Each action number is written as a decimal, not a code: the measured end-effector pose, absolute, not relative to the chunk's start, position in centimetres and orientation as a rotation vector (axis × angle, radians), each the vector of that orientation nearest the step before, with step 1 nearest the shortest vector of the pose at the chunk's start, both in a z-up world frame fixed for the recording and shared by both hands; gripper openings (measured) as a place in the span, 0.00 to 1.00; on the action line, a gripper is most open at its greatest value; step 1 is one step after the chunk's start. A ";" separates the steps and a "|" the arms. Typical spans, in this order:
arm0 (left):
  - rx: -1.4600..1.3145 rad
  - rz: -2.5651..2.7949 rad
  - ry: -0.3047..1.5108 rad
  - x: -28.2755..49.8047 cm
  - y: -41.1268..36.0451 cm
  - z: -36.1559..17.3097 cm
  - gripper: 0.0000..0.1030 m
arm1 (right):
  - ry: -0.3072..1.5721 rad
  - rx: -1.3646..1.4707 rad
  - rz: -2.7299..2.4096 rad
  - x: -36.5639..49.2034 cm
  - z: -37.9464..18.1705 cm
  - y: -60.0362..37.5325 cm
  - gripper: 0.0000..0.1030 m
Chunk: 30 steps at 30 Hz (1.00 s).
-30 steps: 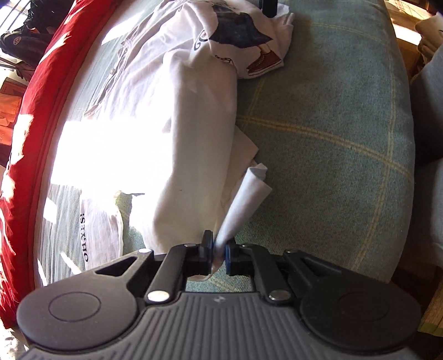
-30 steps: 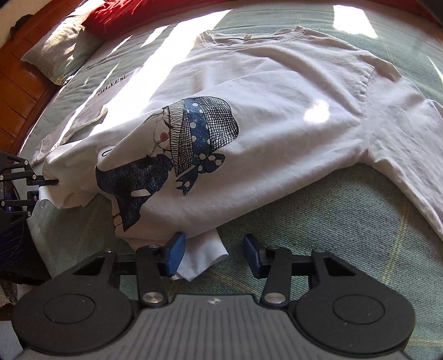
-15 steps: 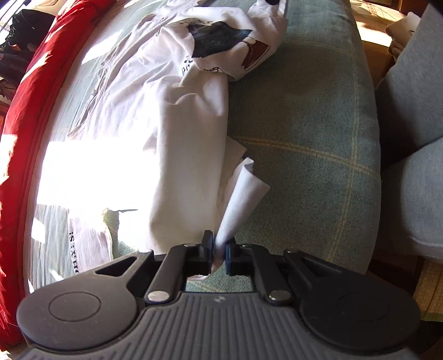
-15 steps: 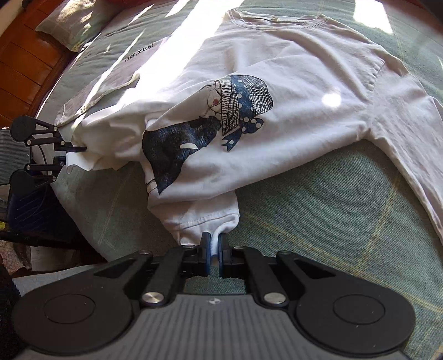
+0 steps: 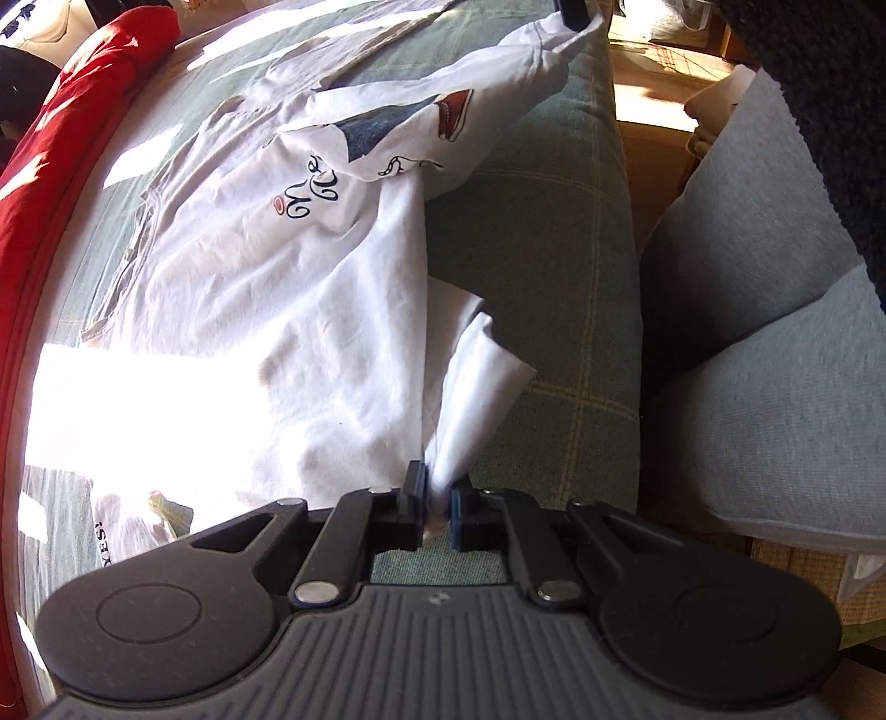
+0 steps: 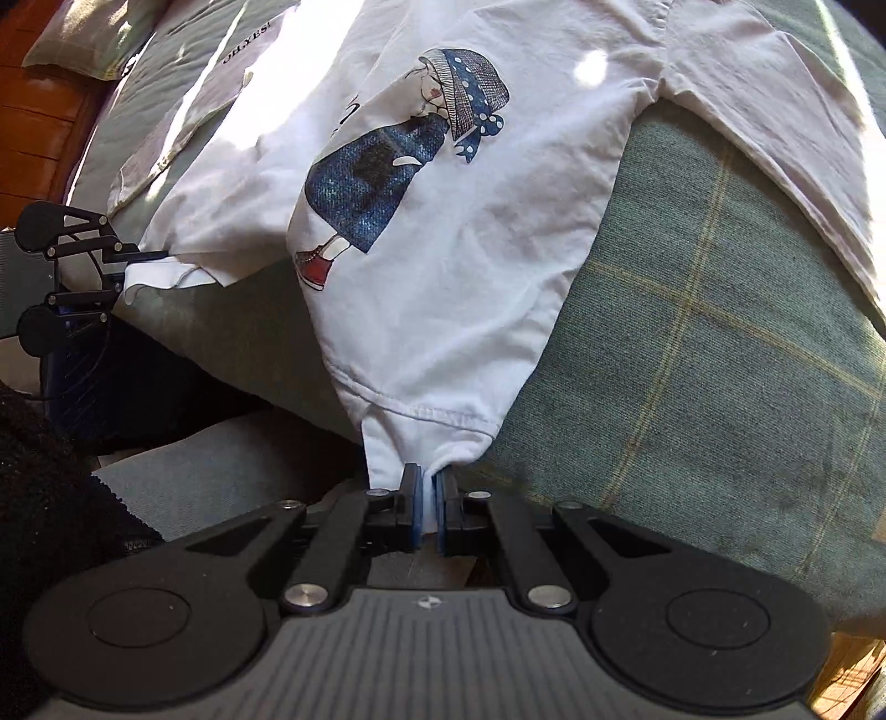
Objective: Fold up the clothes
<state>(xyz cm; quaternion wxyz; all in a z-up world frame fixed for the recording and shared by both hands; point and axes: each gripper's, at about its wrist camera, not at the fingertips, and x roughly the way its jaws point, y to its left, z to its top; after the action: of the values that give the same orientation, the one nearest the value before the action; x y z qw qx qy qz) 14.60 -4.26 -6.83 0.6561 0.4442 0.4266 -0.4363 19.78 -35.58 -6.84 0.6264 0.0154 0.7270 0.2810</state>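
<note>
Right gripper [image 5: 573, 14] cut by top edge; shirt [image 5: 266, 343] centre glare-blown; shirt hem corners hidden between both jaws.

t-shirt [image 6: 443, 266] on bed cover [image 6: 720, 343] | second garment [image 6: 183, 116] beyond it, possibly partly underneath | pillow [image 6: 83, 27] behind

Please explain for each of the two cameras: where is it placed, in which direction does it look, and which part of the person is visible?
Left wrist: sits on the left gripper, looks steeply down over the green checked bed cover; grey trouser legs show at right.
Right wrist: sits on the right gripper, looks down across the cover; a dark fuzzy sleeve shows at left.
Shared: the white printed cotton T-shirt, pinched by both grippers at its hem; the right view also catches the left gripper.
</note>
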 end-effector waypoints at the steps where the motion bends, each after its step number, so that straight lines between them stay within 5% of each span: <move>1: 1.005 -0.988 0.967 14.6 -4.3 -6.9 0.06 | 1.679 0.033 0.639 19.5 -7.0 -35.7 0.05; 14: 0.916 -0.898 0.967 15.6 -3.7 -7.1 0.06 | 1.595 0.050 0.515 22.4 -8.1 -36.3 0.11; 23: 0.680 -0.666 0.869 25.9 -2.8 -5.6 0.07 | 1.525 0.001 0.542 23.8 -8.4 -34.9 0.13; 30: 0.653 -0.629 0.855 33.6 -4.9 -9.6 0.08 | 1.474 -0.144 0.613 23.0 -9.3 -33.3 0.17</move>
<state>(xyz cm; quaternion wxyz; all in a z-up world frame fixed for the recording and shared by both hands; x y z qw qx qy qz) 33.58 -4.91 -9.56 0.8121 0.3058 0.4003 -0.2946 23.03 -33.34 -9.28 0.6958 -0.0645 0.6605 0.2748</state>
